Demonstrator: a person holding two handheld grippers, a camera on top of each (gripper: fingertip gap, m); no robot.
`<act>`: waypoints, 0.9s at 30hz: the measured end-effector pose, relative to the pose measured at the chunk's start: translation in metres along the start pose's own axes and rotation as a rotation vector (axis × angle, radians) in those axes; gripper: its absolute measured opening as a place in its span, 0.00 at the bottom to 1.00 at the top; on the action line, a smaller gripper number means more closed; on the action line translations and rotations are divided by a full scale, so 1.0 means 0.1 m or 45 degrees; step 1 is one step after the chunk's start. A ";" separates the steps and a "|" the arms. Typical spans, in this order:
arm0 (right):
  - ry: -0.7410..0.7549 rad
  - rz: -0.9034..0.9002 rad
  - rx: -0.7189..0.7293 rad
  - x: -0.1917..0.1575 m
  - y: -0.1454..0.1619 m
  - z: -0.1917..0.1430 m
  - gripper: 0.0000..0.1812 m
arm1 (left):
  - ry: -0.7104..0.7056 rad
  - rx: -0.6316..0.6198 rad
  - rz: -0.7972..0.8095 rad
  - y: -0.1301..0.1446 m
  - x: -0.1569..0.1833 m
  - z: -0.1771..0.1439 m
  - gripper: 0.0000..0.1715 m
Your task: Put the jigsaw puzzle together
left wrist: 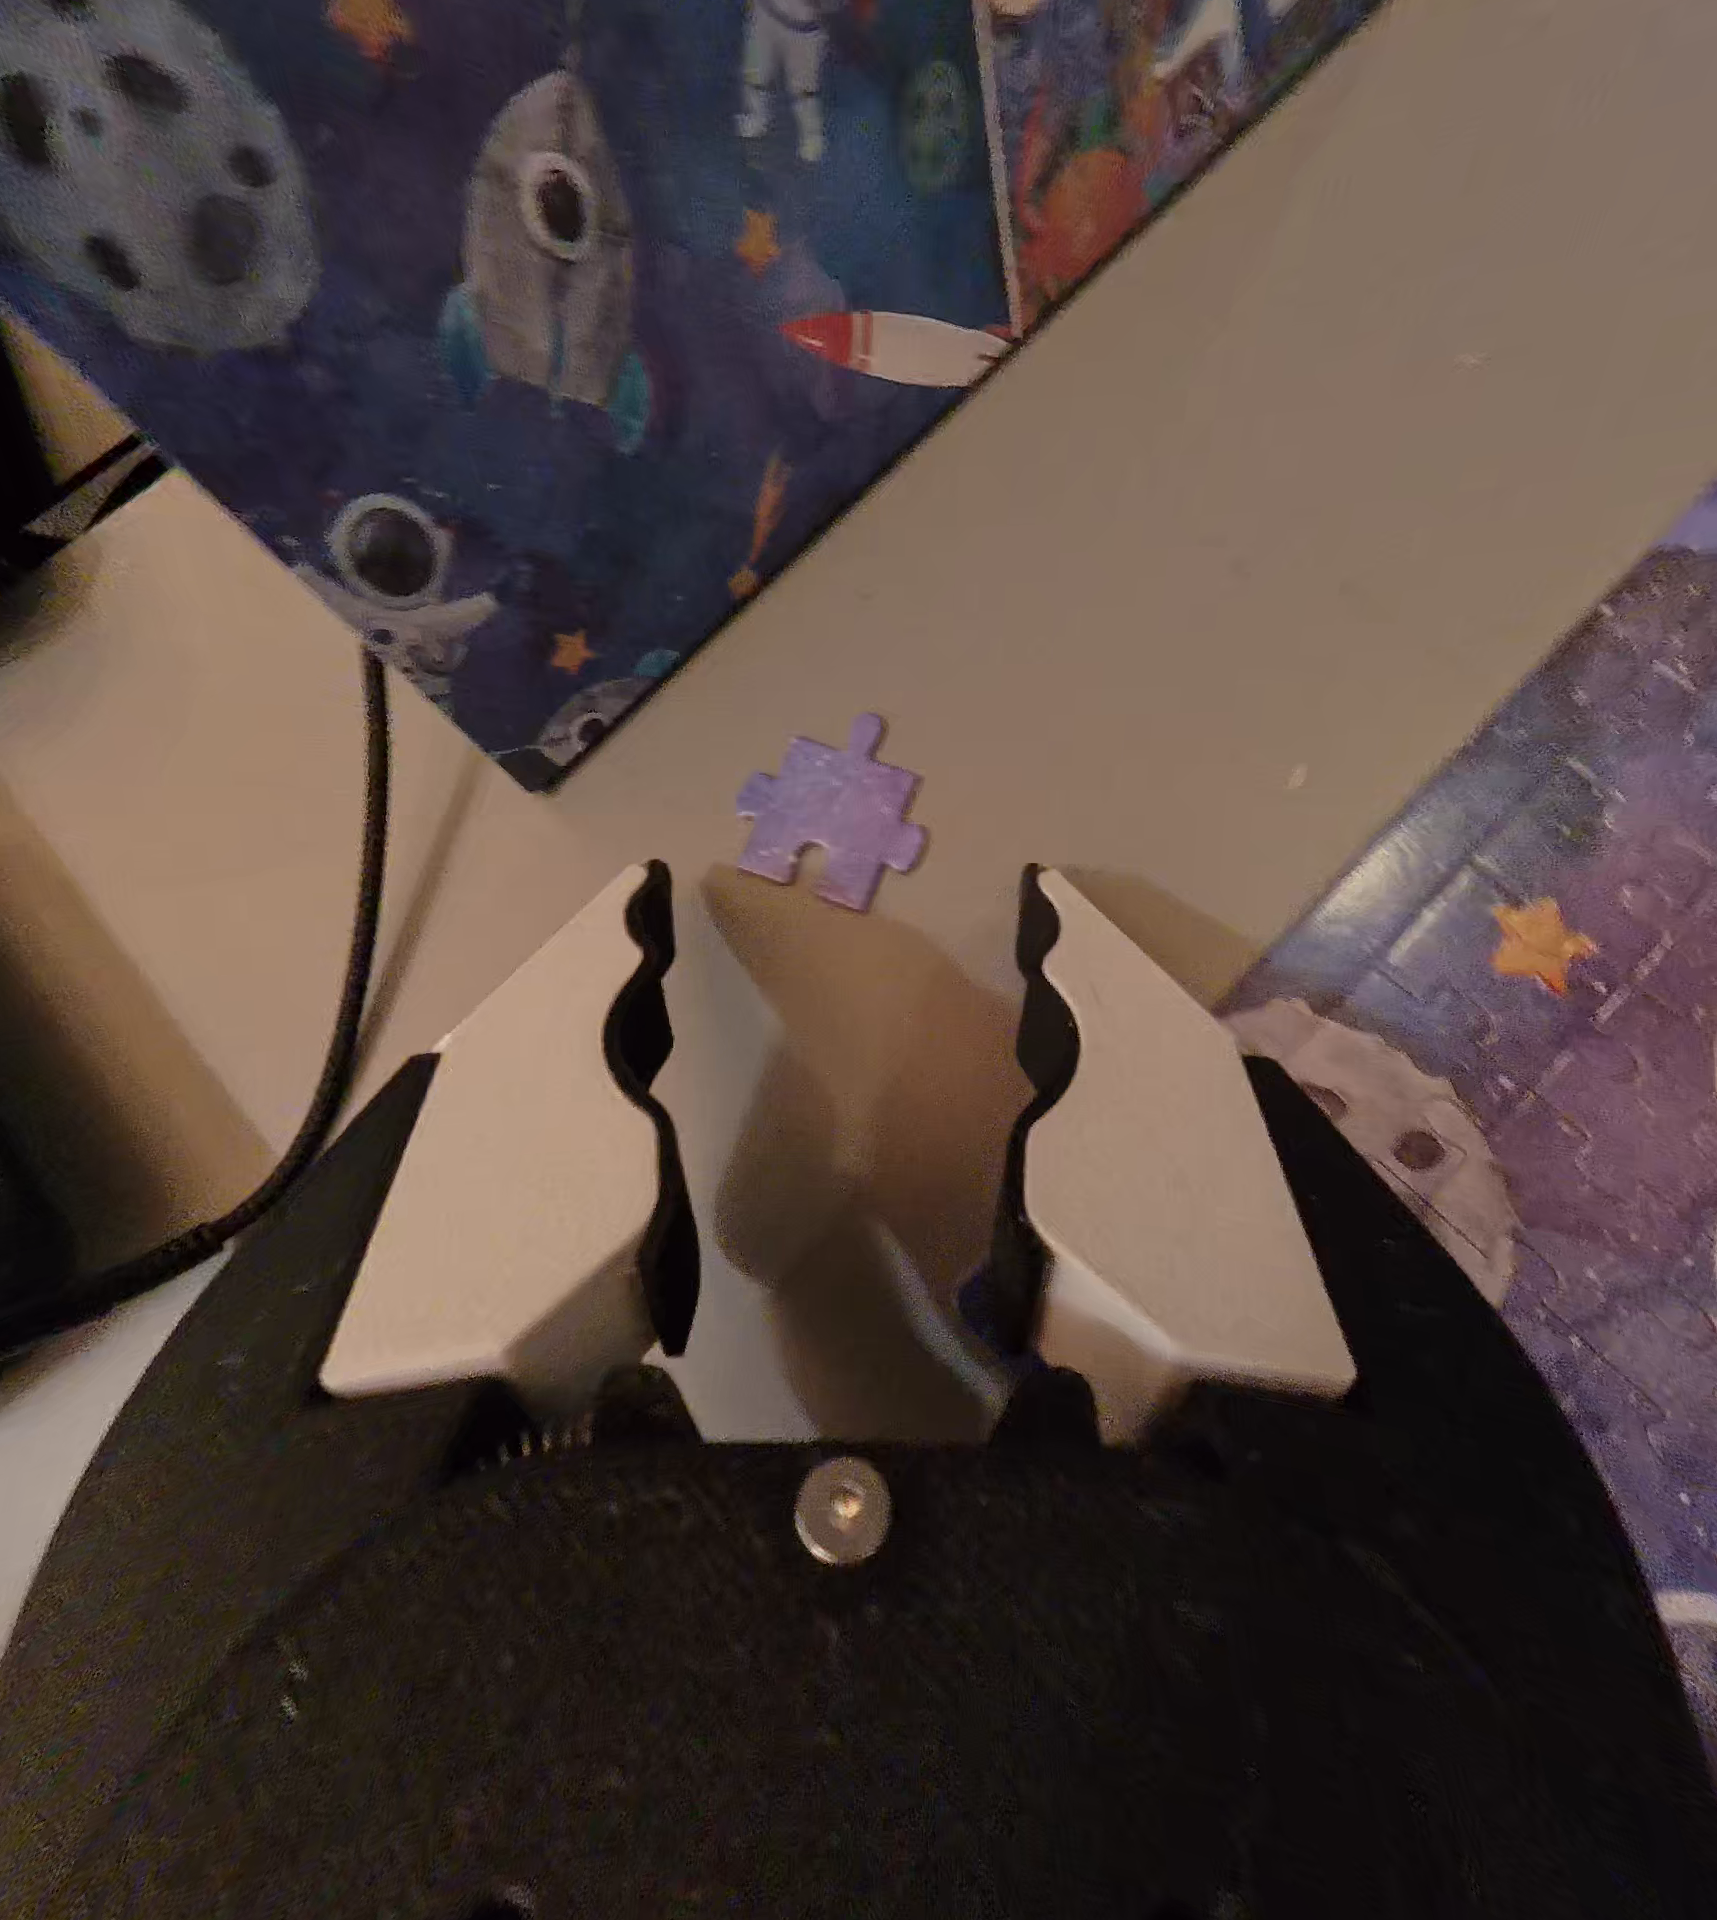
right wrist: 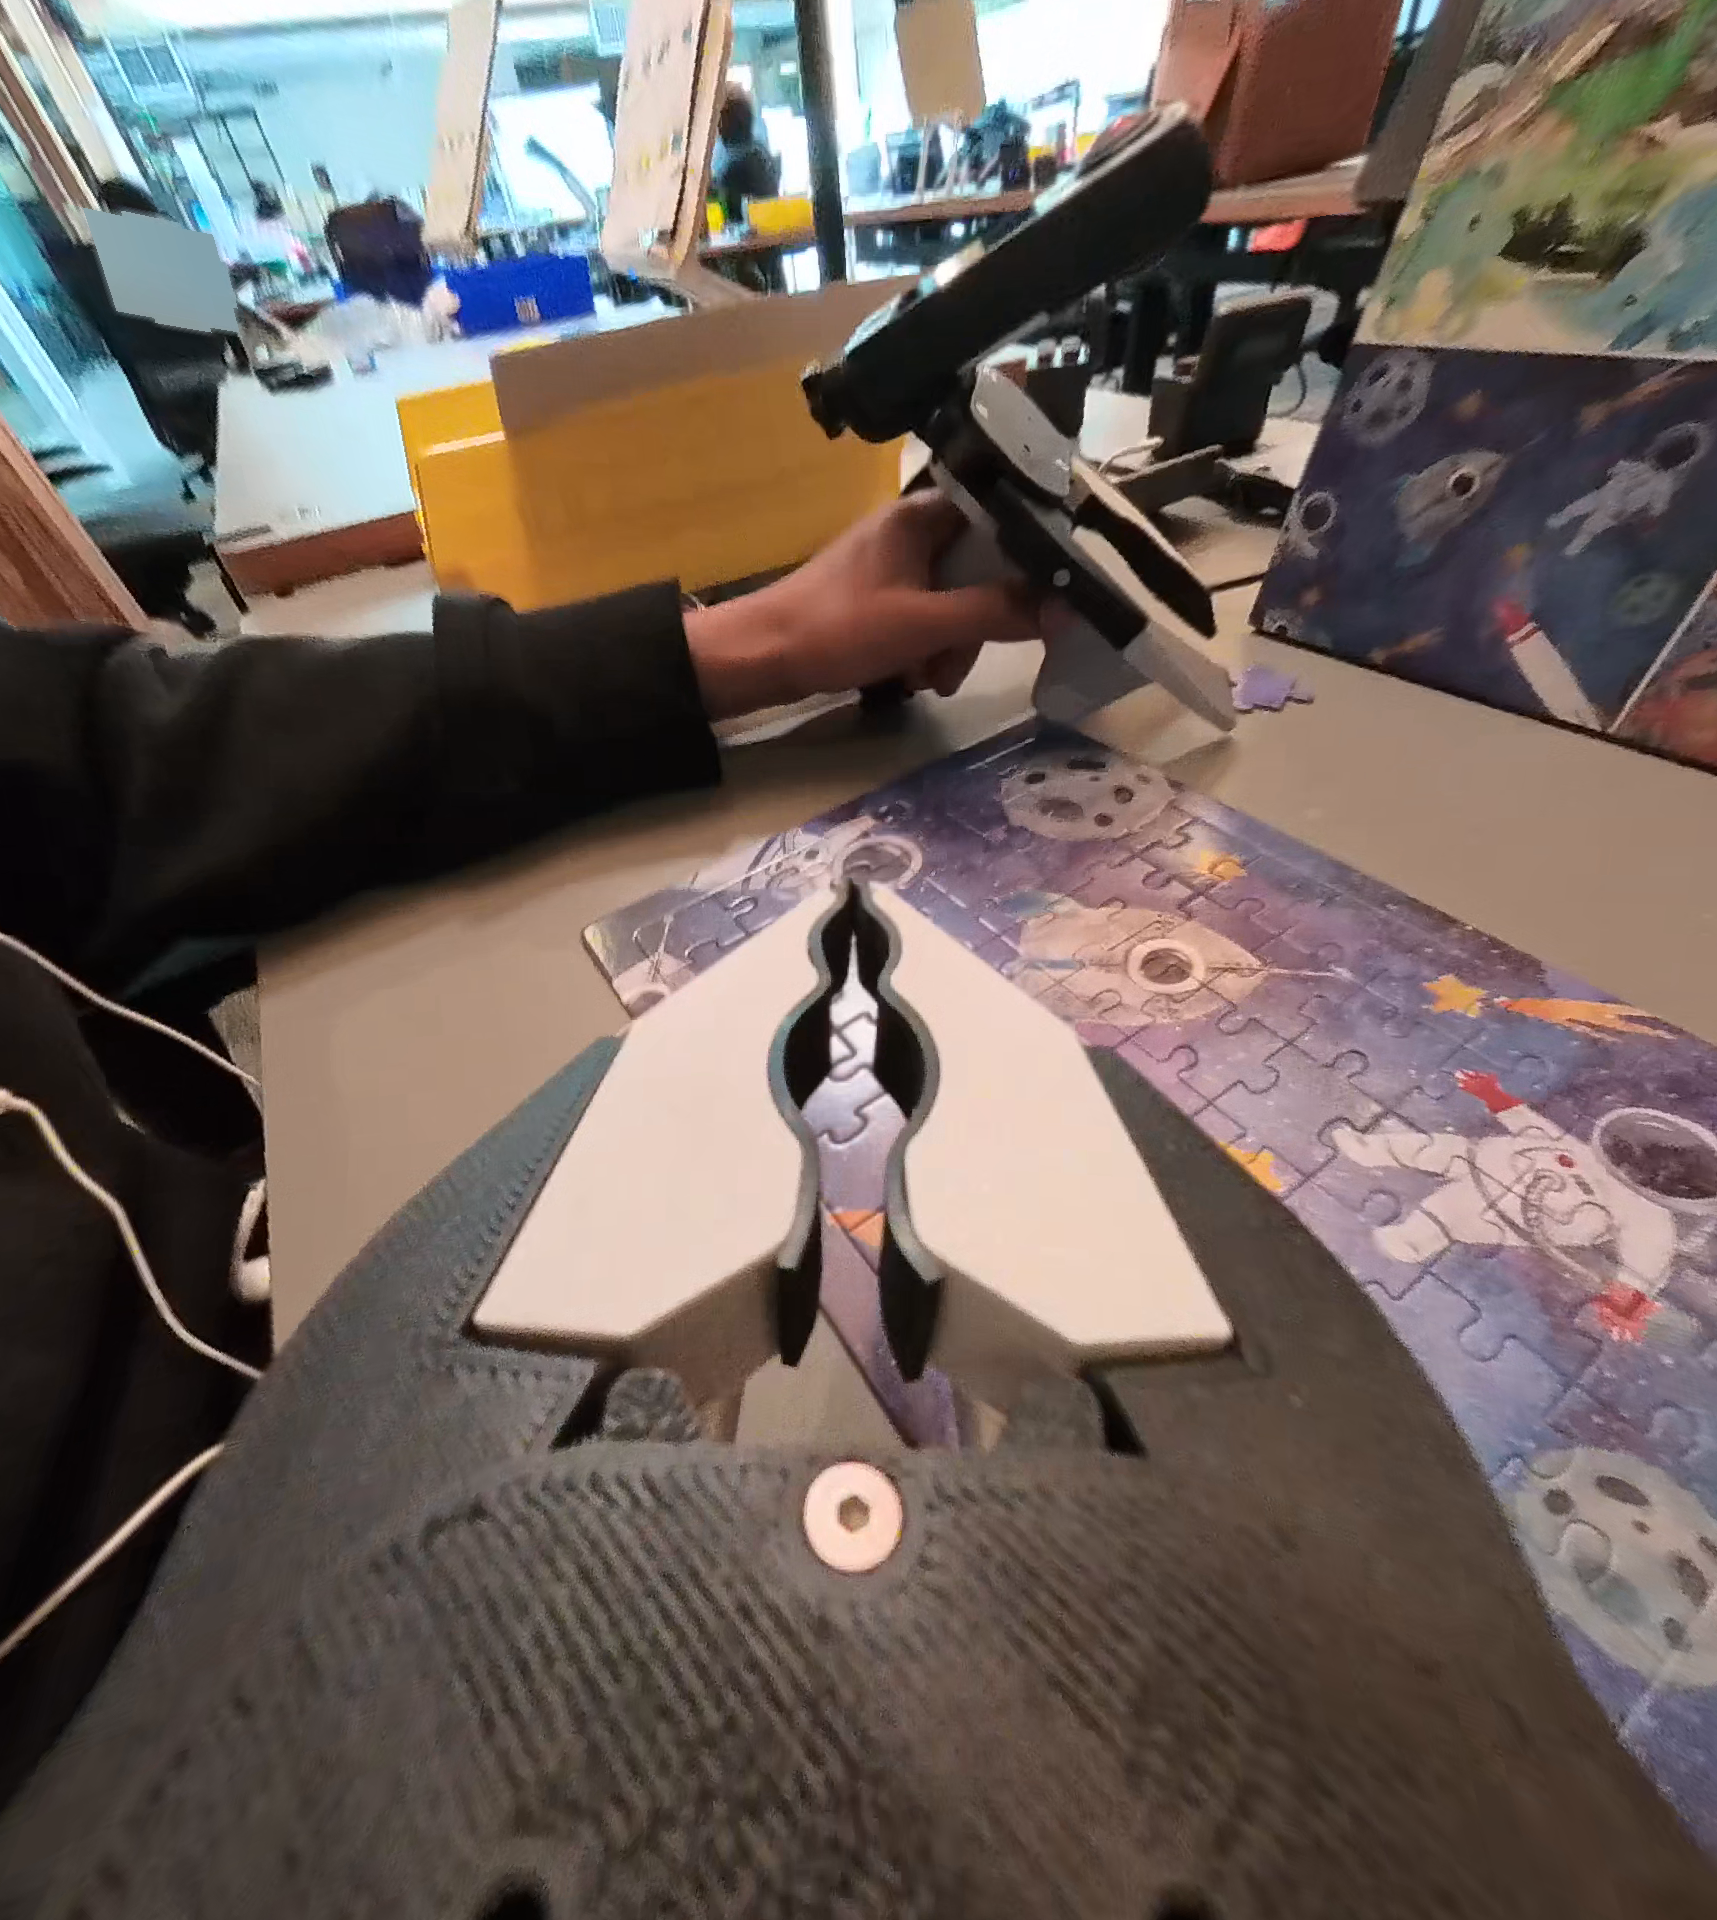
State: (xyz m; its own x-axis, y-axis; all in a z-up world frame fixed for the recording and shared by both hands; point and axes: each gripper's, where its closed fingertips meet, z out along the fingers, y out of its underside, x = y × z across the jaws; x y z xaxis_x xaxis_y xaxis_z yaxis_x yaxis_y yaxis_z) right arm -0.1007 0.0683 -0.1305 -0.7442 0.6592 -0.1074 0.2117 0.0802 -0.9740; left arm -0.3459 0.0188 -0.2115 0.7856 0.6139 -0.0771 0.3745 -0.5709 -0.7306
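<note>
At about nine o'clock from the puzzle, a black cable trails across the grey surface. Next comes the left hand-held gripper, held in a person's hand with a dark sleeve; its white fingers are spread wide apart with nothing between them, tips down close to the surface. Just past those tips, at twelve o'clock from them, a single loose purple puzzle piece lies flat, clear of both fingers. Beyond it, toward eleven o'clock, the space-themed puzzle box stands propped on the surface. At three o'clock from the loose piece lies the mostly assembled jigsaw puzzle, flat, with moons, stars and an astronaut on it. Over its near left part hangs the right hand-held gripper, its fingers pressed nearly together at the tips, holding nothing that I can make out. A yellow box sits farther back at ten o'clock.
</note>
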 end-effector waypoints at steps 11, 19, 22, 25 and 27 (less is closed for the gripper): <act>-0.009 0.062 0.065 0.05 -0.07 -0.06 0.00 | 0.120 -0.037 0.054 -0.05 0.06 0.12 0.20; 0.188 0.146 0.287 0.44 -0.25 -0.40 0.00 | 0.353 0.211 0.087 -0.43 0.78 -0.40 0.19; 0.225 0.232 0.370 0.58 -0.29 -0.52 0.08 | 0.431 0.495 0.244 -0.78 1.32 -0.75 0.19; 0.245 0.348 0.519 0.71 -0.38 -0.67 0.17 | 0.274 0.732 0.541 -0.90 1.72 -0.99 0.19; 0.191 0.409 0.584 0.72 -0.41 -0.73 0.22 | 0.250 0.770 0.684 -0.87 2.00 -1.05 0.19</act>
State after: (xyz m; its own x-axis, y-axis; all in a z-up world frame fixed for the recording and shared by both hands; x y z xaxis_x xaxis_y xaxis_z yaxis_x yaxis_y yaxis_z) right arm -0.1167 0.1666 -0.0839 -0.5829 0.6987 -0.4148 0.0908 -0.4513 -0.8878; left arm -0.1699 0.1342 -0.0919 0.8745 0.2030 -0.4404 -0.3613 -0.3329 -0.8710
